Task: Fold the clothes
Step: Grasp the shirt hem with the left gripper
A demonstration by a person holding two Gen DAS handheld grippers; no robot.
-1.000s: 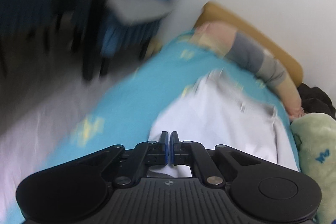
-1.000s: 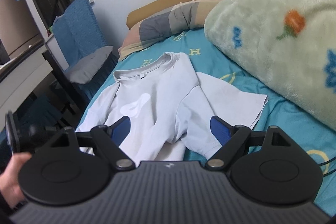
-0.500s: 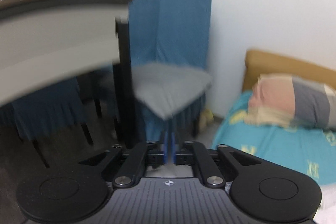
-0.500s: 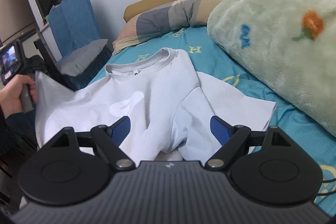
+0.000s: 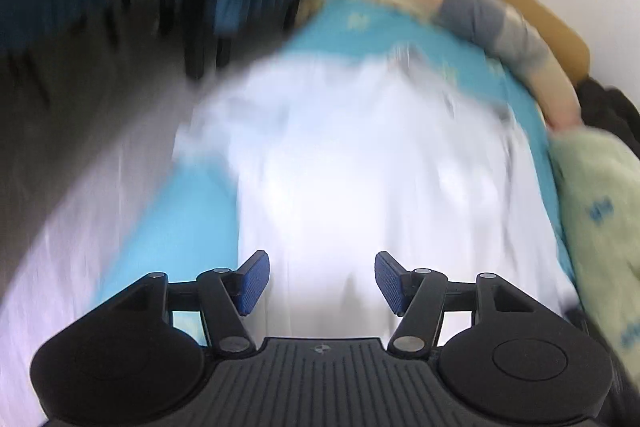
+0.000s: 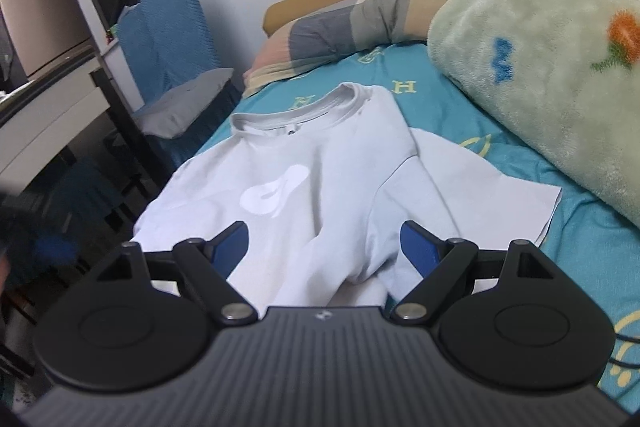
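A white T-shirt (image 6: 320,167) with a pale print lies face up on the teal bedsheet (image 6: 452,107), collar toward the headboard. Its left sleeve is spread out to the bed's left edge and its right sleeve lies flat toward the blanket. My right gripper (image 6: 324,247) is open and empty, above the shirt's lower part. My left gripper (image 5: 320,281) is open and empty over the shirt (image 5: 360,167); that view is motion-blurred.
A green fleece blanket (image 6: 552,51) is heaped along the bed's right side. A striped pillow (image 6: 344,27) lies at the headboard. A chair with a blue cover (image 6: 168,27) and a desk (image 6: 44,115) stand left of the bed.
My left gripper, earlier shut on the shirt's left sleeve and pulling it out sideways, has let go and opened; the sleeve now lies spread. It swung back over the bed. My right gripper stayed open.
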